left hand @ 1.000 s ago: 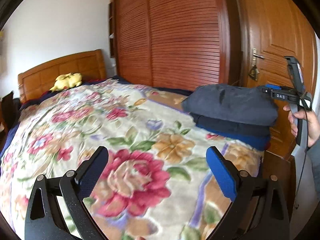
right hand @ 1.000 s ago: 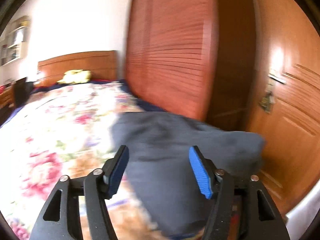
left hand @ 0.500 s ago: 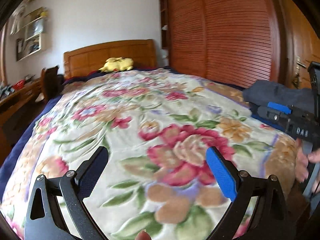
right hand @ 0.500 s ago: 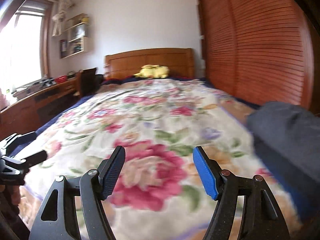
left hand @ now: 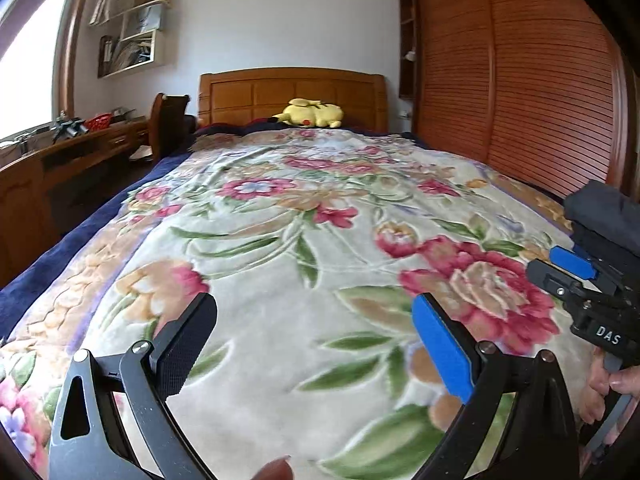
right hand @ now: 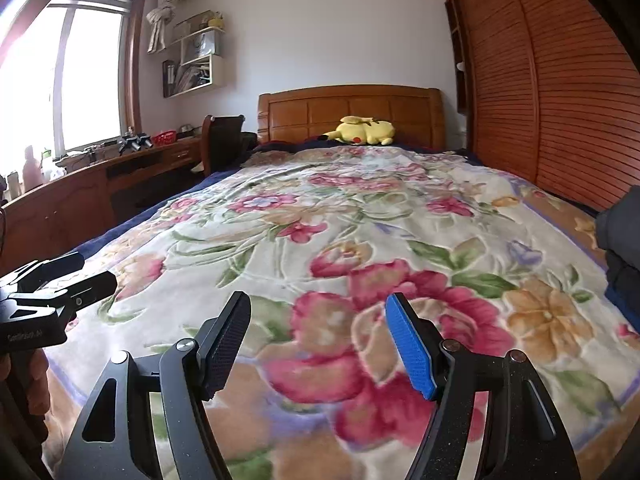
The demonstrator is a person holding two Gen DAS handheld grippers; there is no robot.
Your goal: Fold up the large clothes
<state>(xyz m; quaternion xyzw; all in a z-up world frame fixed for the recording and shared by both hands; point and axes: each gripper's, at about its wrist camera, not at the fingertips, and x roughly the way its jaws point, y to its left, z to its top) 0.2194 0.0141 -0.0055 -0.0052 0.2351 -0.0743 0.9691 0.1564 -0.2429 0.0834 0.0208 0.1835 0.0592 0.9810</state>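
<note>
A stack of folded dark clothes (left hand: 608, 216) lies at the right edge of the bed; it also shows at the right edge of the right wrist view (right hand: 622, 240). My left gripper (left hand: 316, 344) is open and empty above the flowered blanket (left hand: 304, 248). My right gripper (right hand: 320, 340) is open and empty above the same blanket (right hand: 360, 240). The right gripper's body shows at the right of the left wrist view (left hand: 592, 296), beside the stack. The left gripper's body shows at the left of the right wrist view (right hand: 44, 300).
A yellow plush toy (left hand: 312, 114) lies by the wooden headboard (left hand: 292, 94). A slatted wooden wardrobe (left hand: 540, 92) runs along the right side of the bed. A wooden desk (right hand: 88, 188) and chair (right hand: 222, 140) stand on the left, below a window (right hand: 60, 88).
Both grippers have swung left, from facing the clothes stack and wardrobe to facing down the bed toward the headboard. Both stayed open and empty.
</note>
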